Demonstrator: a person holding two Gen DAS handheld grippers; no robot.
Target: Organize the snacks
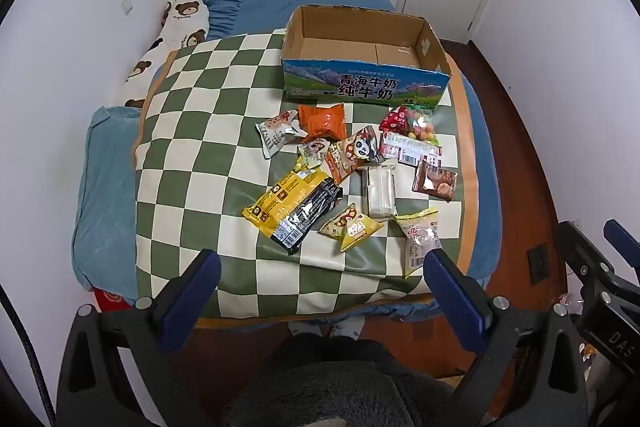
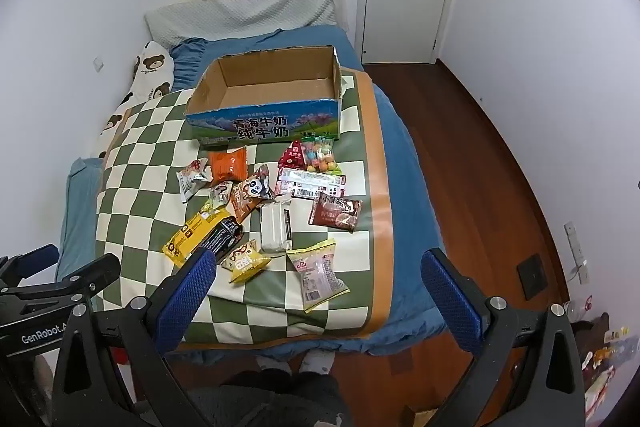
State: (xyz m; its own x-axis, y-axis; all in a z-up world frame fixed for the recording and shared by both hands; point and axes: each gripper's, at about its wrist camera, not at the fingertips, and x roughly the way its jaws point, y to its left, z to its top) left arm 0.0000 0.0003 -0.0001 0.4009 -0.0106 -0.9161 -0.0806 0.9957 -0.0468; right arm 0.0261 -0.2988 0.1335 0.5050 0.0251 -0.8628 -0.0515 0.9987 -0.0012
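Both tongs, left (image 1: 320, 267) and right (image 2: 318, 267), gaped empty above bed. Snacks (image 1: 348, 167) lay scattered before empty box (image 1: 364, 83). Risk: slick overlapping packets slipping, or two pinched together.

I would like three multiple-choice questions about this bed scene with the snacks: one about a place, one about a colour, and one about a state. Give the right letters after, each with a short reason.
1. Where does the cardboard box stand?
A. on the floor
B. on the checkered blanket, behind the snacks
C. on the pillow

2. What colour is the packet nearest the box's front wall?
A. orange
B. purple
C. black

3. What is the state of the box?
A. sealed shut
B. open and empty
C. open and full of snacks

Answers:
1. B, it sits on the blanket beyond the snack pile.
2. A, the orange packet lies just before it.
3. B, its bare cardboard bottom shows.
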